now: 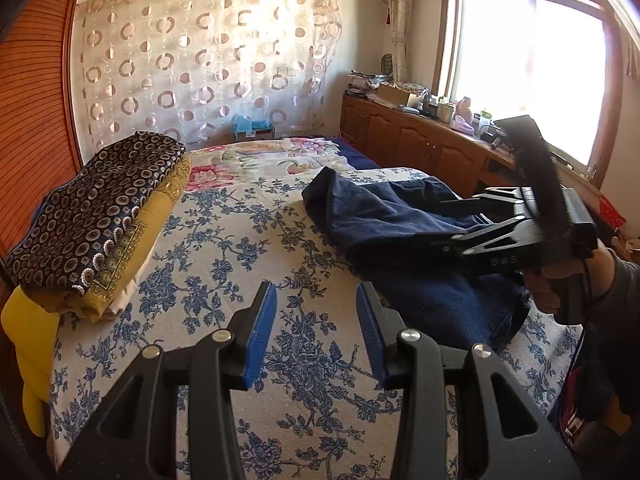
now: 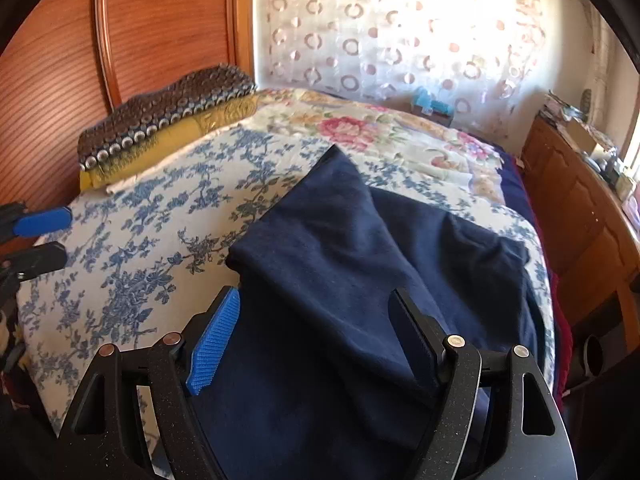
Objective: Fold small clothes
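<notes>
A dark navy garment lies partly folded on the blue-floral bedsheet; it also shows in the left wrist view at the right. My right gripper is open, its fingers spread just above the near part of the garment, holding nothing. It appears from the side in the left wrist view, over the garment. My left gripper is open and empty above bare sheet, left of the garment. Its fingertips show at the left edge of the right wrist view.
A stack of folded cloths, dark patterned over yellow, lies at the bed's left by the wooden headboard. A pink-floral quilt covers the far bed. A cluttered wooden cabinet runs under the window at right.
</notes>
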